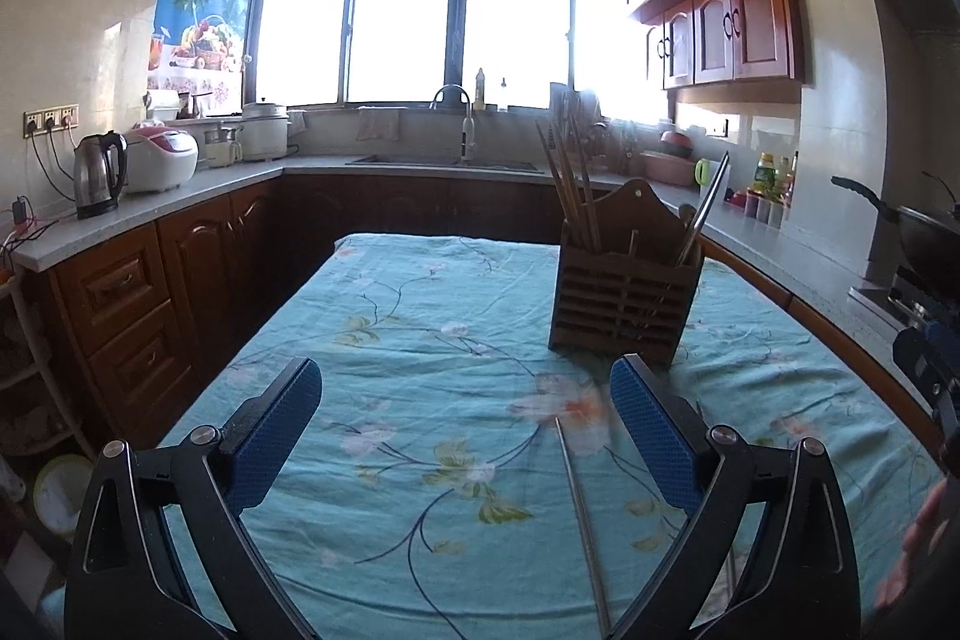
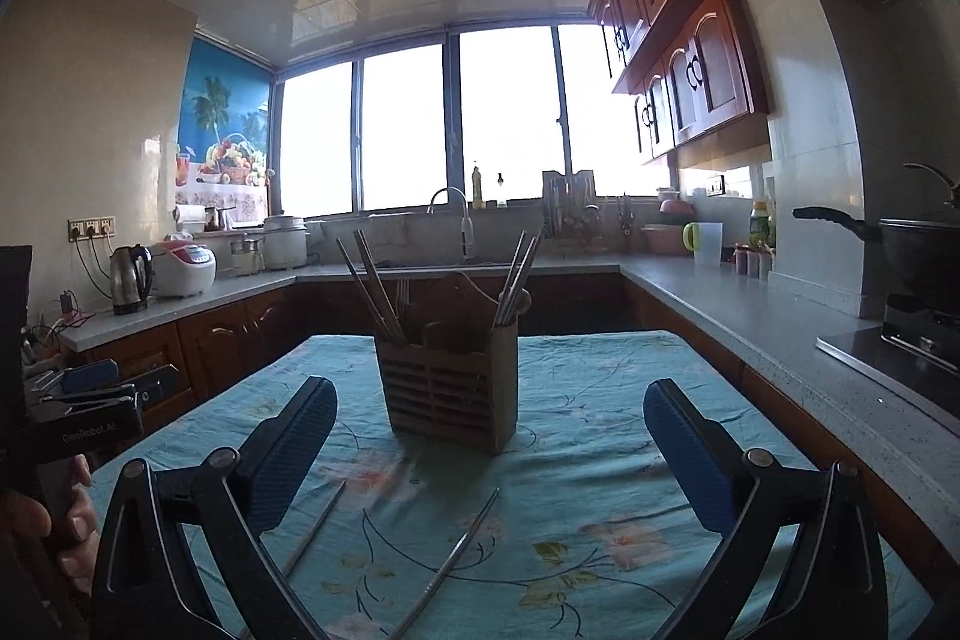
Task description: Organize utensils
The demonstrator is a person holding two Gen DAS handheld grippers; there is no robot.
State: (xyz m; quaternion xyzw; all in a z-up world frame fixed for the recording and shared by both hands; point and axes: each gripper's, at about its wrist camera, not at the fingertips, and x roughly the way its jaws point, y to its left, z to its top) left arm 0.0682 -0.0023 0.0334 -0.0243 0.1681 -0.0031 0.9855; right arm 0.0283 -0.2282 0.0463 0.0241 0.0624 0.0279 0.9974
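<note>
A slatted wooden utensil holder stands upright on the floral teal tablecloth. Brown chopsticks lean in its left side and metal ones in its right. My left gripper is open and holds nothing. One metal chopstick lies flat on the cloth under it, near the right finger. My right gripper is also open and holds nothing, just short of the holder. Two metal chopsticks lie on the cloth below it.
A hand holds the left gripper's handle at the left edge of the right wrist view. Counters wrap around the table, with a kettle and rice cooker on the left, a sink faucet at the back, and a wok on the stove at the right.
</note>
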